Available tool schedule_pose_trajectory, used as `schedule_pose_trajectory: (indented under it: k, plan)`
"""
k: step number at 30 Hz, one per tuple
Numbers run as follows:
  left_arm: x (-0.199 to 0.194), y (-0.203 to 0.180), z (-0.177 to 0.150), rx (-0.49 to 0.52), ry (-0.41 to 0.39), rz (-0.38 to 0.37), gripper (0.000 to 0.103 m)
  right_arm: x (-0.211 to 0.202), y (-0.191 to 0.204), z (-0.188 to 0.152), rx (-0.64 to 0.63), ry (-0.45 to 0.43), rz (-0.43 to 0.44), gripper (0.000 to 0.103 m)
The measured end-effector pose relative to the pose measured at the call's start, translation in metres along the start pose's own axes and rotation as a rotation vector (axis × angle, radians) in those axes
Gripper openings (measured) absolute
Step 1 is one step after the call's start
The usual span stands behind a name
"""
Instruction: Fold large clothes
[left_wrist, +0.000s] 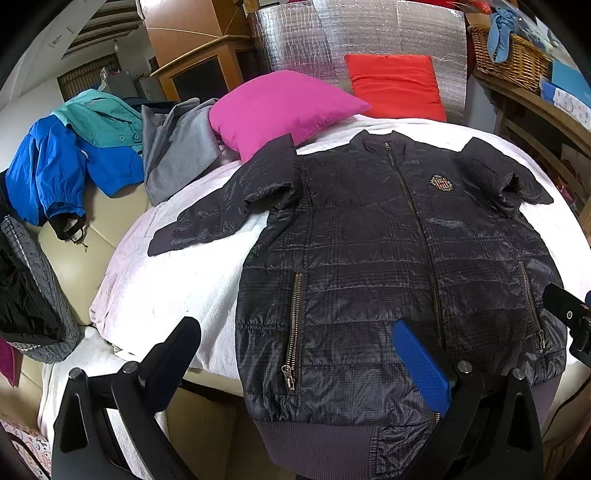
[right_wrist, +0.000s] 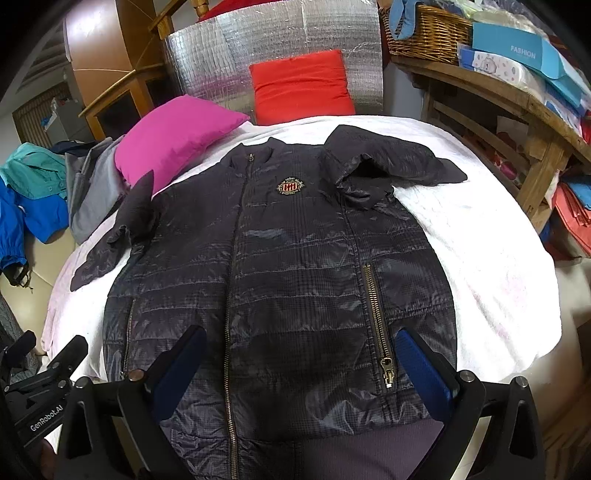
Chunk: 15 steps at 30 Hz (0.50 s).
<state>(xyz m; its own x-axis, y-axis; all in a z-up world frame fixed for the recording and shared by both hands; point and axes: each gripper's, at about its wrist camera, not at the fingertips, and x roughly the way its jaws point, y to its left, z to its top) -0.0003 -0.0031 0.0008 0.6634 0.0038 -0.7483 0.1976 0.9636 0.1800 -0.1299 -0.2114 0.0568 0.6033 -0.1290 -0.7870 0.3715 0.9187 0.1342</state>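
Starting at the near hem of the jacket (left_wrist: 369, 236), we hold both grippers above it with nothing between the fingers. The left gripper (left_wrist: 299, 354) has its jaws fully apart, straddling the jacket's left edge: one finger hangs over the white blanket (left_wrist: 177, 280) beside the jacket, the blue-padded one over the quilted front. The right gripper (right_wrist: 303, 365) is likewise spread wide, its fingers either side of the lower front, near the pocket zip (right_wrist: 376, 321). Neither pad appears to press on fabric.

We judge that folding has not yet begun. The jacket lies face up and zipped on the blanket, hem nearest us, collar farthest, both sleeves bunched outward at the shoulders. The next move calls for lowering each gripper onto a sleeve or side edge, closing on the fabric, and carrying it inward across the central zip. The quilted shell looks slick, so a deep bite is advisable.

Beyond the collar lie a pink cushion (left_wrist: 280, 107) and a red cushion (left_wrist: 395, 85), against a silver foil panel (left_wrist: 332, 33).

The left wrist view alone shows the full pile of other garments left of the jacket: a blue and teal jacket (left_wrist: 74, 155) and a grey garment (left_wrist: 177, 147). The right wrist view alone shows the wooden shelf (right_wrist: 517, 103) right of the jacket, and the whole bare blanket on that side.
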Motion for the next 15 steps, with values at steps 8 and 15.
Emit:
schedule_pose_trajectory:
  k: [8,15]
  plan:
    - [0.0022,-0.0026,-0.0013,0.007,-0.008,0.002,0.103,0.0030,-0.0015,-0.0015,0.002,0.004,0.000,0.103]
    - [0.0040,-0.0030,-0.0026,0.007,-0.006,-0.003,0.103,0.0035,-0.0016,-0.0018,0.002,0.005,0.000,0.103]
